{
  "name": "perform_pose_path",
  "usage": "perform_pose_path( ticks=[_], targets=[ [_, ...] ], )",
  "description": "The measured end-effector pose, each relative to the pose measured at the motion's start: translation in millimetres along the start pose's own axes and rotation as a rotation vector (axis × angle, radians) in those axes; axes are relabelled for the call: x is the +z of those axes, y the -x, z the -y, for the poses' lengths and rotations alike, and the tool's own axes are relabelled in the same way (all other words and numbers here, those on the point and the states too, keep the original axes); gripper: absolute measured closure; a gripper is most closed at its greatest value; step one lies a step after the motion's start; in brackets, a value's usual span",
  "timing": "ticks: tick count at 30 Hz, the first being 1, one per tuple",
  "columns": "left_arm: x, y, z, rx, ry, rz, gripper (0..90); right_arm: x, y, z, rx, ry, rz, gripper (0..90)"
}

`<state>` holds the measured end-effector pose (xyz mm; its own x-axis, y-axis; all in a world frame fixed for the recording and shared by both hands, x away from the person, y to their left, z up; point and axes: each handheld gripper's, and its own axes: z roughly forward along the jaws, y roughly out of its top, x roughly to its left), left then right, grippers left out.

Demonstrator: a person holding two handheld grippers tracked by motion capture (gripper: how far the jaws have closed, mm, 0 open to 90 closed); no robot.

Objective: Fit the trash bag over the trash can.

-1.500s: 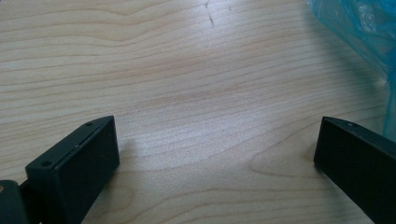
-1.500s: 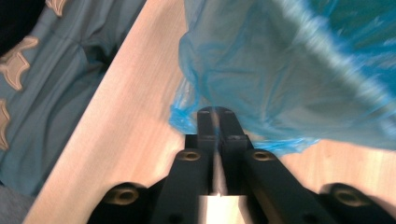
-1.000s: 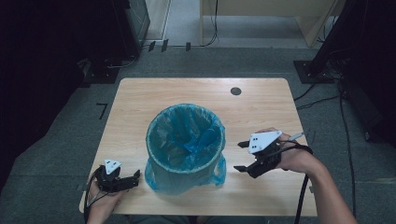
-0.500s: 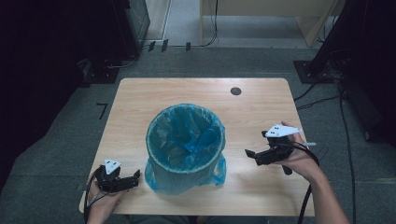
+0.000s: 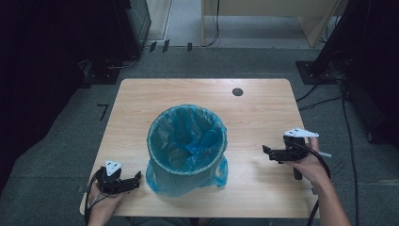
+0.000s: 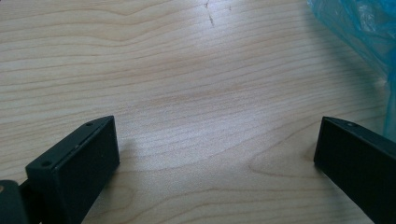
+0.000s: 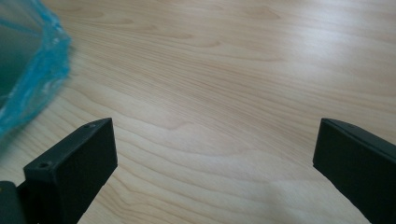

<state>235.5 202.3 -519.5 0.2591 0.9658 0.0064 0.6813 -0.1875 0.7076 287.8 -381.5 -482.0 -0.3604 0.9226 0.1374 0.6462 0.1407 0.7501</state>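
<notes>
Table (image 5: 141,103) is light wood, bare where I can see it, with a round dark hole (image 5: 237,92) near the far right corner. Grey carpet floor (image 5: 61,155) all around. Black "7" mark (image 5: 103,111) on the floor just off the table's left edge. Black cables (image 5: 329,96) run across the floor on the right, toward a dark stand base (image 5: 315,70). Dark equipment (image 5: 61,52) sits far left. Pale wooden furniture (image 5: 306,14) beyond the table, cable (image 5: 217,23) hanging beside it.

Blue-lined bin (image 5: 187,146) between two seemingly empty grippers.
</notes>
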Motion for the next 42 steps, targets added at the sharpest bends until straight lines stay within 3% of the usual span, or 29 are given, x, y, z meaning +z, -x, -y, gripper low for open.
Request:
perform_pose_path(
  ticks=[11,22,32,42],
  targets=[
    [0.0,0.0,0.0,0.0,0.0,0.0,0.0,-2.4,14.9,22.7,0.035,-0.029,0.079,0.0],
    [-0.1,0.1,0.0,-0.001,-0.001,0.0,0.0,-8.0,21.1,48.4,0.055,-0.053,0.154,0.0],
    [-0.1,0.6,0.0,-0.004,0.001,-0.003,0.0,-19.0,21.4,69.0,0.032,-0.065,0.202,0.0],
    [-0.1,0.6,0.0,-0.004,0.001,-0.003,0.0,-31.7,15.2,83.1,0.058,-0.054,0.23,0.0]
  ],
)
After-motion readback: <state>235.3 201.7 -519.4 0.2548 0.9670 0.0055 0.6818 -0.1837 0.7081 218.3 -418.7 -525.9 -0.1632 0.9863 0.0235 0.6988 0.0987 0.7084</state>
